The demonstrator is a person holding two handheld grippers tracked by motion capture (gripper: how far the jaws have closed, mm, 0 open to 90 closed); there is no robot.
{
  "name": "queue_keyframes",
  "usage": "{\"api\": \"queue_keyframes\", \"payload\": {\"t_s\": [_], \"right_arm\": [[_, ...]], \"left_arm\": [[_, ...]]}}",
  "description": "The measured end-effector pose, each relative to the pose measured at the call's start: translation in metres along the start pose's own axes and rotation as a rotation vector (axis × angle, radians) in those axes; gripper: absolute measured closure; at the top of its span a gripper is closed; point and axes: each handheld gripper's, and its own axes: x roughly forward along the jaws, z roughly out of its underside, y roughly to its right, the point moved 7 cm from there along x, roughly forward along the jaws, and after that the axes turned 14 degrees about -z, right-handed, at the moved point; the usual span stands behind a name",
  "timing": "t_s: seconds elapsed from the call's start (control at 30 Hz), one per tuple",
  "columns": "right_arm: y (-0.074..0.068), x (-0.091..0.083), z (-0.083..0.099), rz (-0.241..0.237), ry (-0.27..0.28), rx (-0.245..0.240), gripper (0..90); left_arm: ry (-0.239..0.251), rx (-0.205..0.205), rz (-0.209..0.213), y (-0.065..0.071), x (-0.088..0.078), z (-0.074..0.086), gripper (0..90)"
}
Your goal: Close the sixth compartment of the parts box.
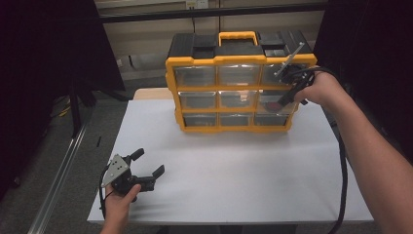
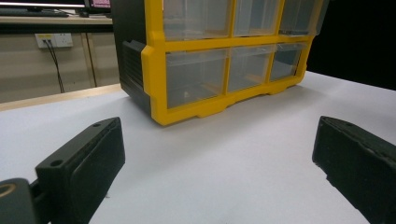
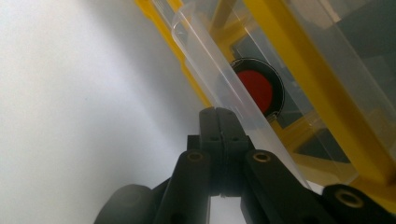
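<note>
Yellow organiser [image 1: 234,90], no legible writing.

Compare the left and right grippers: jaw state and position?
The left gripper rests low on the white table near the person, jaws spread wide and empty. The right gripper is raised at the yellow-and-black drawer organizer, jaws pressed together against a clear plastic drawer's front edge. Both are handheld, with black jaws.
</note>
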Motion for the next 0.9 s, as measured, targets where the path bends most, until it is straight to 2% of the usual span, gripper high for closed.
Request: {"api": "queue_keyframes", "payload": {"t_s": [0.07, 0.1, 0.2, 0.6, 0.63, 0.7, 0.77, 0.9], "right_arm": [[0.0002, 0.0001, -0.0004, 0.002, 0.0, -0.003, 90.0], [0.0003, 0.0, -0.0004, 0.002, 0.0, -0.003, 90.0], [0.0008, -0.0001, -0.0004, 0.006, 0.002, 0.0, 90.0], [0.0031, 0.0005, -0.001, 0.019, 0.005, 0.003, 90.0], [0.0033, 0.0003, -0.0011, 0.022, 0.007, 0.003, 90.0], [0.0043, 0.0003, -0.0013, 0.025, 0.01, 0.001, 90.0], [0.0052, 0.0001, -0.0014, 0.033, 0.009, 0.002, 90.0], [0.0056, 0.0006, -0.0017, 0.031, 0.013, 0.0, 90.0]], "left_arm": [[-0.005, 0.013, 0.0, -0.0009, -0.0004, 0.0004, 2.6], [0.005, -0.019, 0.01, 0.0016, 0.0005, -0.0003, 2.6], [0.005, -0.02, 0.004, 0.0017, 0.0005, -0.0004, 2.6], [0.003, -0.016, 0.01, 0.0015, 0.0005, -0.0002, 2.7], [-0.003, 0.002, 0.011, 0.0005, 0.0, 0.0004, 2.7], [-0.002, 0.001, 0.011, 0.0006, 0.0001, 0.0004, 2.7], [0.005, -0.017, 0.009, 0.0016, 0.0004, -0.0003, 2.7], [0.003, -0.015, 0.009, 0.0014, 0.0004, -0.0001, 2.7]]}}
